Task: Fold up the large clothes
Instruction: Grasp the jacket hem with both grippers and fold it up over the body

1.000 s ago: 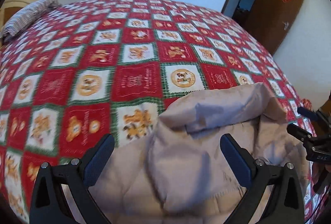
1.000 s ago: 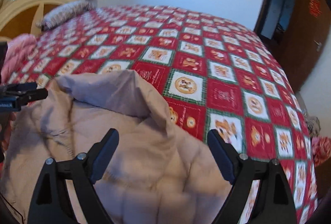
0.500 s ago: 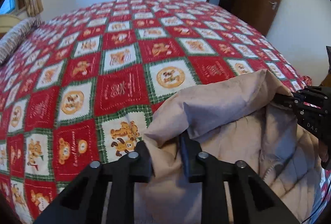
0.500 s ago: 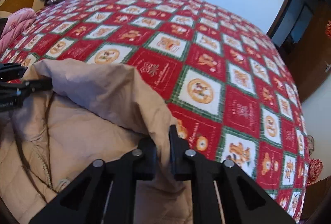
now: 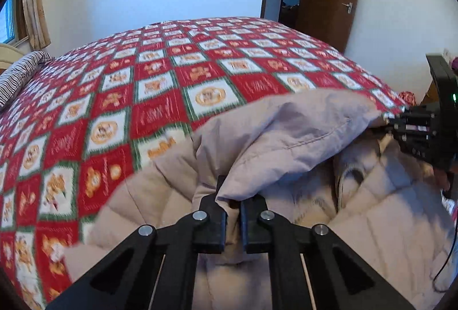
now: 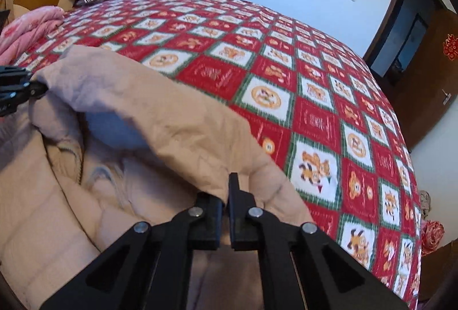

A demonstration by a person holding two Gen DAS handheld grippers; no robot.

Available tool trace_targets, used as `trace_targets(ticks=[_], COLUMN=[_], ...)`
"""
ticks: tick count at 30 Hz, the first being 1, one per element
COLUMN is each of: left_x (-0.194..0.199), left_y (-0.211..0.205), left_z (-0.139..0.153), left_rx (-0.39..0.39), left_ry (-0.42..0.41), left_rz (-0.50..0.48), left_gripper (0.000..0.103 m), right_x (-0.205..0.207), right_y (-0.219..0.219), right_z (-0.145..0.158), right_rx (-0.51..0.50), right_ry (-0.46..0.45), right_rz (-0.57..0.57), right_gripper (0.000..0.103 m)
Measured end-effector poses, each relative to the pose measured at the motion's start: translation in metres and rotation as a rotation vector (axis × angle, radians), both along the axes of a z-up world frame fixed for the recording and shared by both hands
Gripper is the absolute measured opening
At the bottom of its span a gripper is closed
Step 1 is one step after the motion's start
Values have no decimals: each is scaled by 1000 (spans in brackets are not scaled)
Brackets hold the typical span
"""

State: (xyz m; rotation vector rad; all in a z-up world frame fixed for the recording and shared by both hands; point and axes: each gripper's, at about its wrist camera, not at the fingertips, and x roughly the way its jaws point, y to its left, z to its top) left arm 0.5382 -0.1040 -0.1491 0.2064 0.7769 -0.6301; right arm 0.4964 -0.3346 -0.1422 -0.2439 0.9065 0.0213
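Both tools have just snapped together, and each one has cloth in its bite. A second ago they stood wide apart over the beige puffer jacket (image 5: 289, 138); now the left tool (image 5: 233, 208) is clamped on one end of the jacket's padded flap, hood or collar, I cannot tell which, and the right tool (image 6: 226, 196) is clamped on the other end of that same flap. In the left wrist view you can see the right tool pinching the far corner, over at the right edge of the picture.

The jacket lies on the bed (image 5: 171, 86), at the near edge of the red patchwork quilt, its quilted body spread below the raised flap. The flap now stretches taut between the two grips, where before it sagged loose.

So the grasp looks done, and the jacket is ready to be lifted or drawn out flat. The fold itself is not yet begun. The stuffing is slippery and bulky; a thin pinch could slide off.
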Motion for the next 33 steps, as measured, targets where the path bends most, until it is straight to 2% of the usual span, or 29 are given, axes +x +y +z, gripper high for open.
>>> trace_targets(ticks=[4, 8, 10, 11, 12, 13, 14, 17, 19, 22, 25, 27, 30, 33], left_x=[3, -2, -10, -16, -22, -31, -38, -49, -41, -12, 26, 45, 59, 49], left_y=[3, 6, 9, 11, 14, 19, 23, 31, 29, 23, 17, 12, 2, -8], left_z=[-18, -10, -1, 6, 14, 26, 34, 55, 62, 63, 52, 41, 25, 17], left_rx=[4, -2, 11, 12, 1, -26, -49, -67, -65, -42, -36, -14, 24, 38], left_ry=[29, -8, -41, -66, -88, -114, -136, -203, -214, -199, -157, -127, -76, -79], left_rz=[15, 44, 66, 77, 80, 75, 72, 89, 124, 220, 308, 348, 337, 294], left_gripper=[6, 7, 14, 34, 71, 88, 99, 99, 99, 99, 99, 99, 99, 99], right_x=[0, 3, 2, 2, 2, 1, 0, -1, -2, -9, -22, -29, -32, -14], right_y=[-1, -1, 0, 0, -1, -3, -4, -8, -8, -13, -22, -27, -30, -27], right_z=[-17, -29, -28, -27, -26, -25, -25, -25, -24, -17, -6, 3, 24, 43], right_rx=[-58, -89, -98, -95, -88, -80, -73, -55, -54, -37, 4, 31, 95, 183], right_ry=[19, 31, 25, 29, 32, 27, 24, 25, 24, 22, 15, -1, -46, -76], right_rz=[-14, -29, -33, -33, -33, -35, -38, -42, -45, -59, -90, -110, -140, -173], right_gripper=[4, 4, 5, 5, 5, 5, 7, 9, 15, 24, 37, 40, 40, 40])
